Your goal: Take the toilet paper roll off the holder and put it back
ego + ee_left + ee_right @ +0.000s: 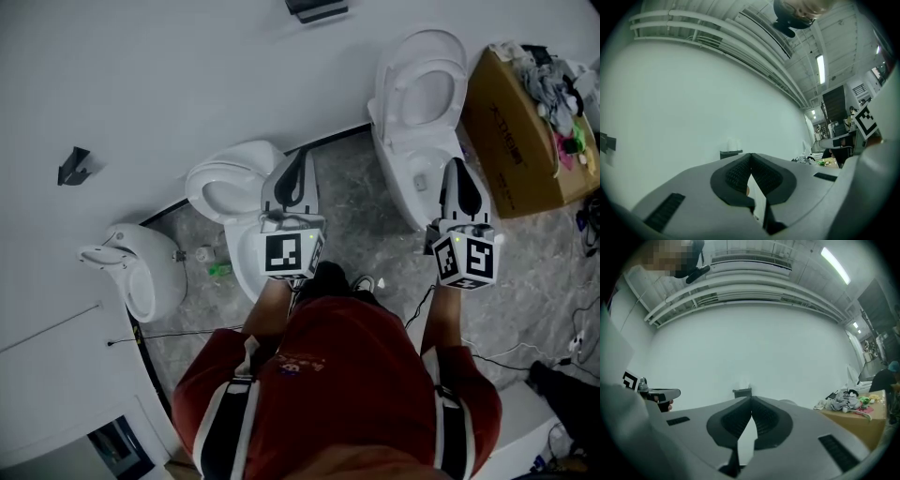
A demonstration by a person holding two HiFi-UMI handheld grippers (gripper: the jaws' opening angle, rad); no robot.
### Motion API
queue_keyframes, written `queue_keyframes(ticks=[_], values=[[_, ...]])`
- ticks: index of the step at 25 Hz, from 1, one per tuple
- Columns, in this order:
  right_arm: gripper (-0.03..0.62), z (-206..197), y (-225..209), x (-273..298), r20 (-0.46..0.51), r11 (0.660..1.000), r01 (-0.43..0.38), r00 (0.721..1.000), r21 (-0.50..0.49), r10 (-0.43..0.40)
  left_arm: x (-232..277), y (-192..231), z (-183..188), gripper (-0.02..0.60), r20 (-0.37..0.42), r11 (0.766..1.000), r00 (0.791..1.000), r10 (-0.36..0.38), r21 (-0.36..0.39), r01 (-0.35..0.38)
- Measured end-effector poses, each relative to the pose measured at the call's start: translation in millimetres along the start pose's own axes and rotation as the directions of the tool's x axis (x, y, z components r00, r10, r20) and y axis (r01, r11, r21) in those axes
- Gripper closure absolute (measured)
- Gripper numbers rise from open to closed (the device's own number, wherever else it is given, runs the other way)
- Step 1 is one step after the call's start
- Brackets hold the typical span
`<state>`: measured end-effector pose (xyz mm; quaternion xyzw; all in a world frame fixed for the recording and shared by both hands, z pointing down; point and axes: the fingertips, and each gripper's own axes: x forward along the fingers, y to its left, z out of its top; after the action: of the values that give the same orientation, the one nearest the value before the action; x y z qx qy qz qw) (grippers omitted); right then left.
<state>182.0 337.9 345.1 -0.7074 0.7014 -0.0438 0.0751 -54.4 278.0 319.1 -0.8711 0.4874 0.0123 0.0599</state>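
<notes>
High on the white wall hangs a dark toilet paper holder, a small dark shelf in both gripper views. A pale toilet paper roll stands on it, faint in the right gripper view. Both grippers point level at that wall, well short of the holder. My left gripper is shut, its ribbed black pads meeting at the tips with nothing between them. My right gripper is shut and holds nothing either.
Below the grippers stand a white toilet and another with a raised seat; a third white fixture is at the left. A cardboard box of clothes sits at the right. A small black hook is on the wall. Cables cross the floor.
</notes>
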Motion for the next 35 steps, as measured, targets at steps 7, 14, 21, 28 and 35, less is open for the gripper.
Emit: queue_keyframes(ticks=[7, 14, 21, 28, 35], values=[[0.586, -11, -1, 58, -0.012, 1.0, -0.013, 1.0, -0.025, 0.013, 52, 25, -23, 0.568, -0.003, 1.0, 1.0, -0.002, -0.031, 0.002], [0.586, -8, 11, 143, -0.023, 0.999, -0.037, 0.999, -0.04, 0.036, 117, 72, -32, 0.568, 0.0, 0.999, 1.0, 0.001, -0.047, -0.001], [0.586, -21, 43, 229, -0.058, 0.996, -0.079, 0.995, -0.047, 0.076, 171, 131, -45, 0.567, -0.011, 0.997, 1.0, 0.027, -0.072, -0.028], [0.586, -28, 65, 303, -0.07, 0.995, -0.083, 0.994, -0.053, 0.079, 221, 183, -57, 0.568, -0.017, 0.996, 1.0, 0.025, -0.084, -0.027], [0.586, -26, 74, 369, -0.067, 0.995, -0.071, 0.996, -0.07, 0.067, 277, 225, -60, 0.568, -0.006, 0.995, 1.0, 0.02, -0.096, -0.02]])
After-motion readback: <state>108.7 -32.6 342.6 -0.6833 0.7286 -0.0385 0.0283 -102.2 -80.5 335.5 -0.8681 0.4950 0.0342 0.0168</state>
